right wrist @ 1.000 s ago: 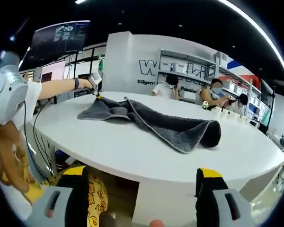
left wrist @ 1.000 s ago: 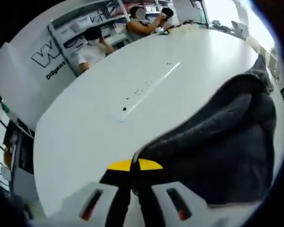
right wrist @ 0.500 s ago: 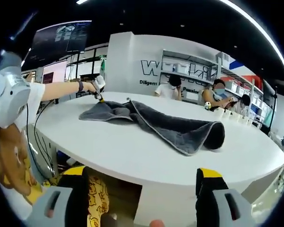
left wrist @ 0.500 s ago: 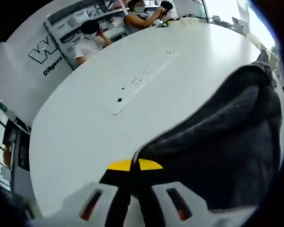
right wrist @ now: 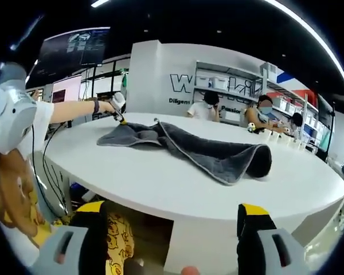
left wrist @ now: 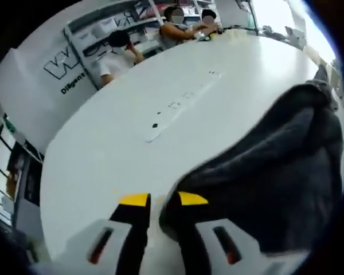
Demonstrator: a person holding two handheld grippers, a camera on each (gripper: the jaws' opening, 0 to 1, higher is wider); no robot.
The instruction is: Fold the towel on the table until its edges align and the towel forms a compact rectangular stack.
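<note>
A dark grey towel (right wrist: 189, 149) lies bunched in a long strip across the white oval table (right wrist: 160, 189), its right end rolled over. In the left gripper view the towel (left wrist: 275, 172) spreads to the right, and one corner reaches in between my left gripper's (left wrist: 163, 199) yellow-tipped jaws, which stand slightly apart. The right gripper view shows that left gripper (right wrist: 119, 109) in a hand at the towel's far left end. My right gripper (right wrist: 172, 215) hangs wide open off the table's near edge, well short of the towel, holding nothing.
Several people sit at the table's far side (right wrist: 209, 106) before white shelving. A flush socket strip (left wrist: 183, 106) runs along the tabletop. Small cups (right wrist: 275, 137) stand far right. A yellow duck-print cloth (right wrist: 117, 240) shows below the near edge.
My left gripper's jaws, shut on the towel corner before, have parted a little. The right gripper has stayed put and open.
</note>
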